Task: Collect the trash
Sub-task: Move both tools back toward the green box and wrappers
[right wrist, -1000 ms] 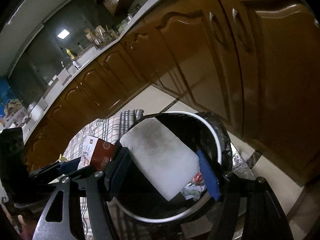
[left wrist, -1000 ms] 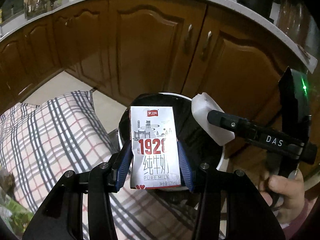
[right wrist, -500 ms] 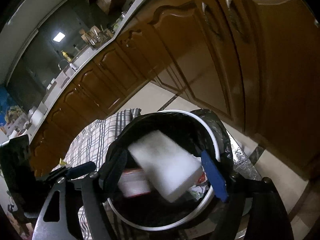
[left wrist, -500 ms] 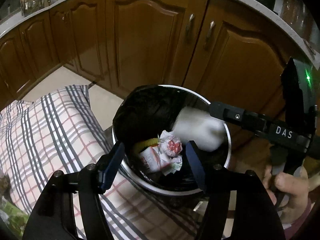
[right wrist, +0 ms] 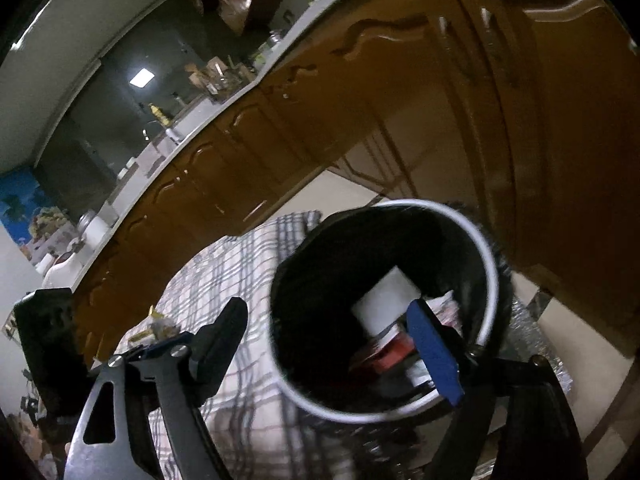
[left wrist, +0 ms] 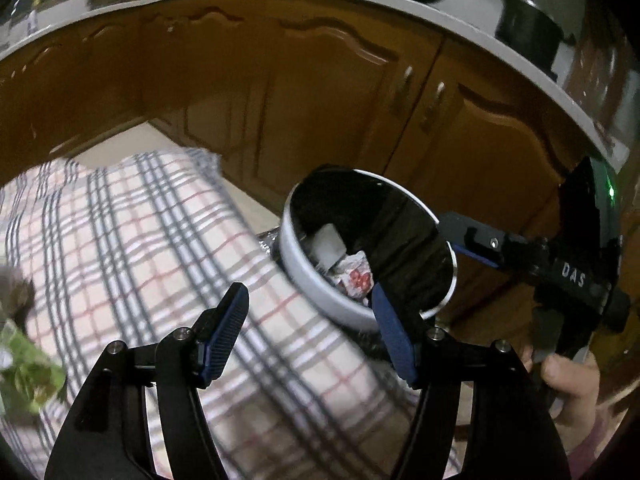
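Both tools stand released, with nothing between their blue pads. Our left tool (left wrist: 310, 334) hovers with its fingers spread wide over the checked cloth (left wrist: 152, 248), its right finger (left wrist: 390, 336) reaching across the near rim of the trash bin (left wrist: 304, 280). Our right tool (right wrist: 336, 344) is also spread apart, and its right finger (right wrist: 434, 352) crosses the mouth of the same bin (right wrist: 486, 248), while its left finger (right wrist: 220, 340) lies over the cloth (right wrist: 240, 264).

We see the bin standing on the floor just in front of the brown wooden cabinet doors (left wrist: 328, 92), touching the edge of the checked cloth. It is round, with a pale rim and a black liner bag (left wrist: 384, 216) inside. The collected trash lies at the bottom: a white sponge-like block (left wrist: 329, 243) rests against the left inner wall, and just beside it sits a crumpled white wrapper with red print (left wrist: 354, 276). From the right wrist view, the white block (right wrist: 386, 298) lies tilted on top of the heap, with something red and white (right wrist: 394, 354) beneath it that we cannot make out through the blur.

In the left wrist view, the other tool's black body marked DAS (left wrist: 560, 268) reaches in from the right, held by our right hand (left wrist: 568, 384). A blurred green item (left wrist: 28, 376) lies at the far left edge on the cloth. A dark pot (left wrist: 528, 28) sits on the table above the cabinets.
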Tool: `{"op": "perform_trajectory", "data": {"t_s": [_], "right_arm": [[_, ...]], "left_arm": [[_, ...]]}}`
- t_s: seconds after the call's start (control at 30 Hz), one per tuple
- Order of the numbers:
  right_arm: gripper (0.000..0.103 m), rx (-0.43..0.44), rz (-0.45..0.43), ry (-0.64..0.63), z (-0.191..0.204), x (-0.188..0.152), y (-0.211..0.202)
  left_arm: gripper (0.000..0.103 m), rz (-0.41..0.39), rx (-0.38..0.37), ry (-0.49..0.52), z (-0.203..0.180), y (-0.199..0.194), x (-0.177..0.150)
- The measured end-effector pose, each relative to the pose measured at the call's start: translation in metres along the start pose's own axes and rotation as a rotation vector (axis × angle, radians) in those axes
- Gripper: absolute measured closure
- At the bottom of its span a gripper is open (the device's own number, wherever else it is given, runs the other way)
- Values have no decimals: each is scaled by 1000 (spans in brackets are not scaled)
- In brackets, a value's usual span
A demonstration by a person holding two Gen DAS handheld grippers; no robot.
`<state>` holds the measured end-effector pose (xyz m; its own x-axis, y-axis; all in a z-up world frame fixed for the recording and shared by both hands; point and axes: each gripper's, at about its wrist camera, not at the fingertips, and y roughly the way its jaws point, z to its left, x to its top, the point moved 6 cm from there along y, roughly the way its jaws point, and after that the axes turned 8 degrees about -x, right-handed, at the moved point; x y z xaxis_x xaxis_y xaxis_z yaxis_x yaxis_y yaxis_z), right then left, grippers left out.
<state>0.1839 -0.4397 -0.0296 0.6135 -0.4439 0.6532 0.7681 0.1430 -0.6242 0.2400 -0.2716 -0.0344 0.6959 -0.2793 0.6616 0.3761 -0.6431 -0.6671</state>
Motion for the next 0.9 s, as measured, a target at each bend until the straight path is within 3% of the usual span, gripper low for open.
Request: {"op": "perform_trajectory", "data": {"t_s": [0.3,0.57,0.9], "right_arm": [[18,82,41,-54,51,-40,4],[18,144,101,-126,98,-75,16],[18,202,152,-238,150,-103,27]], "left_arm": [[38,-62,41,-123,53,-58,-37],[38,-124,134,-216,104,-115,-74],[38,-139,245,-242,148,-160,-110]]}}
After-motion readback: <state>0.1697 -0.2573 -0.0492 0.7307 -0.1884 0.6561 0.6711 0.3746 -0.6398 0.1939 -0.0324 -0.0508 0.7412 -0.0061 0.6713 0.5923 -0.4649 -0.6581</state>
